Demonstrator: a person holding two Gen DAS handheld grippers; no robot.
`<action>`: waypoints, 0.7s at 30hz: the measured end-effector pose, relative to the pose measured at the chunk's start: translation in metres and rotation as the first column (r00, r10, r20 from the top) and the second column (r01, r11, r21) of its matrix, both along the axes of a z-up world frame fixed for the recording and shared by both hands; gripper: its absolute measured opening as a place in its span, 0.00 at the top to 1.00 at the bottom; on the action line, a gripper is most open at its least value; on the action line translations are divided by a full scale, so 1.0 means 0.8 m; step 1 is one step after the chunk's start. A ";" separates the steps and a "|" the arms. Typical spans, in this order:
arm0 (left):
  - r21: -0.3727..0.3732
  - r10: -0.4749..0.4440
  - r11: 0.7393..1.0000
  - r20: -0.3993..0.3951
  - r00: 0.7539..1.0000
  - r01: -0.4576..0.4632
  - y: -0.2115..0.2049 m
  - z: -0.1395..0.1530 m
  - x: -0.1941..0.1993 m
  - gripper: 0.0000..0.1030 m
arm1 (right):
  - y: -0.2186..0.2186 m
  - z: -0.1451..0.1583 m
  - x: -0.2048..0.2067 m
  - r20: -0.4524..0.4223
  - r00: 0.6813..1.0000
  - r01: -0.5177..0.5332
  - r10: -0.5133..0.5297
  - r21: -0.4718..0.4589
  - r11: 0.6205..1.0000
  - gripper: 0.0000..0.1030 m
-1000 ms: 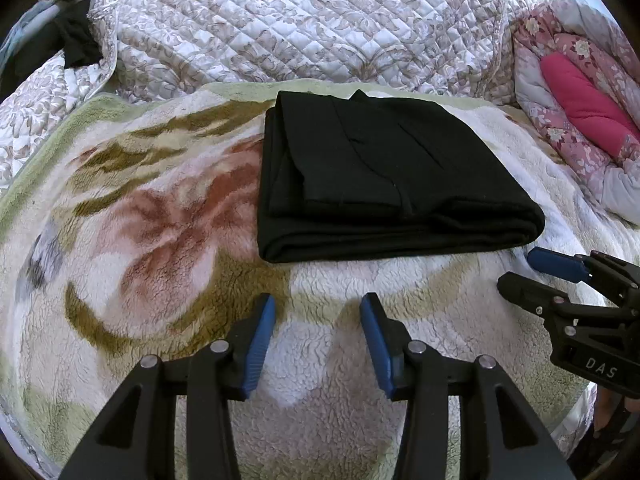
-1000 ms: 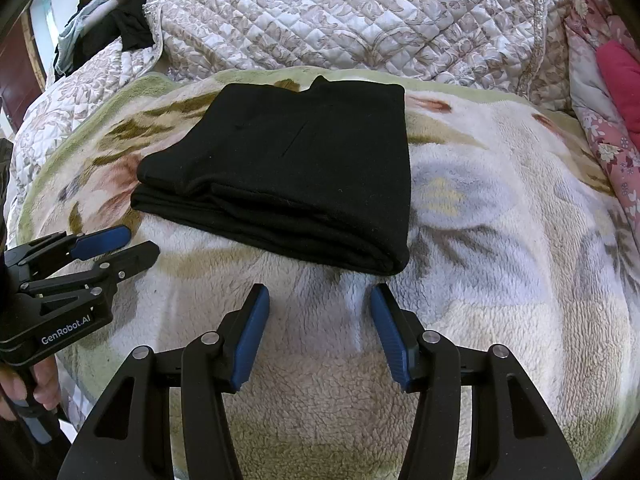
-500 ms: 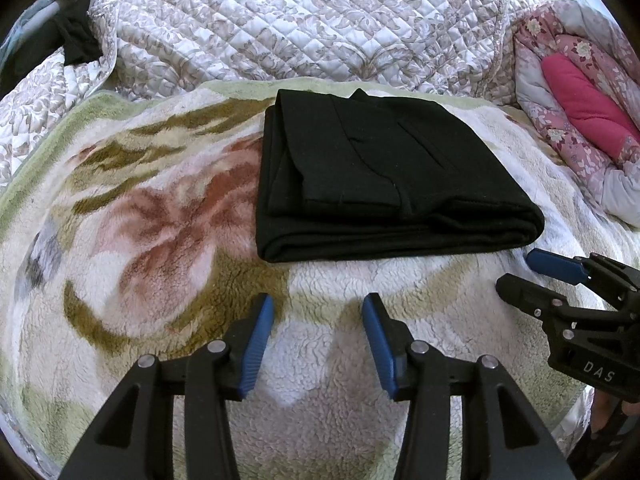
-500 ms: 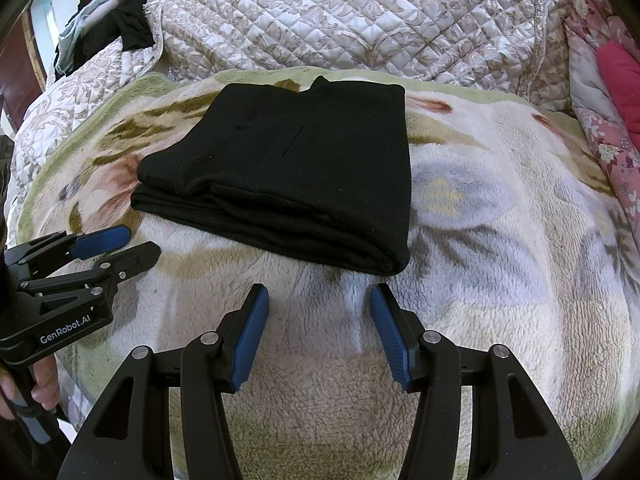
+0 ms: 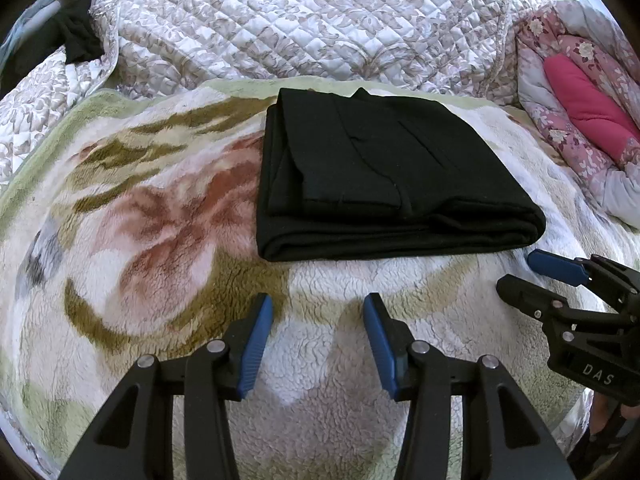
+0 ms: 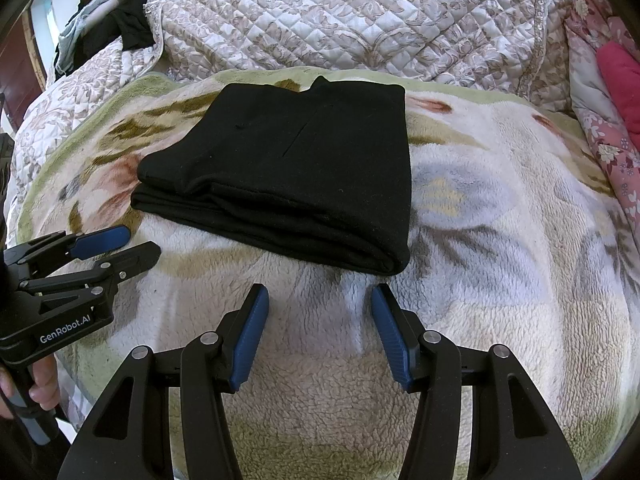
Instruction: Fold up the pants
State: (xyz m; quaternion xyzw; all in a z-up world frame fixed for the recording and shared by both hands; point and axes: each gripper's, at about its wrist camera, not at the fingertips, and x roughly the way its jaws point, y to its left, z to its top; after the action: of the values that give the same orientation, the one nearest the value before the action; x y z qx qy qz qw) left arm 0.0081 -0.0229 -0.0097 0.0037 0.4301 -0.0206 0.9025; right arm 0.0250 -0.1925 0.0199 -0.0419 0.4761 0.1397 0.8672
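A quilt [image 5: 304,20] fills the top of both views, bunched up behind a fleece blanket [image 5: 140,220] with a faded flower print that covers the rest of the frame. At the right edge of the left wrist view lies a pink floral duvet [image 5: 576,92]; dark clothes [image 6: 120,24] sit in the upper left of the right wrist view. The pants [image 5: 384,176], black and folded into a flat rectangle, lie on the blanket just above centre in the left wrist view, and centre-left in the right wrist view [image 6: 296,168]. The left gripper [image 5: 318,336] sits at the bottom centre of its view, jaws spread, holding nothing, near the pants but apart from them. The right gripper [image 6: 320,332] sits likewise, jaws spread and empty, just short of the pants' near corner
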 end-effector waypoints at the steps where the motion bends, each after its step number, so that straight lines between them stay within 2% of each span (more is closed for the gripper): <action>1: 0.001 0.000 1.000 0.000 1.000 0.000 0.000 0.000 0.000 0.51 | 0.000 0.000 0.000 0.000 1.000 0.000 0.000 0.000 1.000 0.47; 21: 0.000 -0.002 1.000 -0.003 1.000 0.002 0.000 0.000 0.000 0.51 | 0.000 0.000 0.000 0.001 1.000 0.001 -0.001 -0.001 1.000 0.47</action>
State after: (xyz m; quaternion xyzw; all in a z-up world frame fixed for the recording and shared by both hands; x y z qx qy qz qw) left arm 0.0084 -0.0225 -0.0095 0.0041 0.4313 -0.0214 0.9019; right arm 0.0248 -0.1922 0.0202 -0.0422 0.4757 0.1391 0.8675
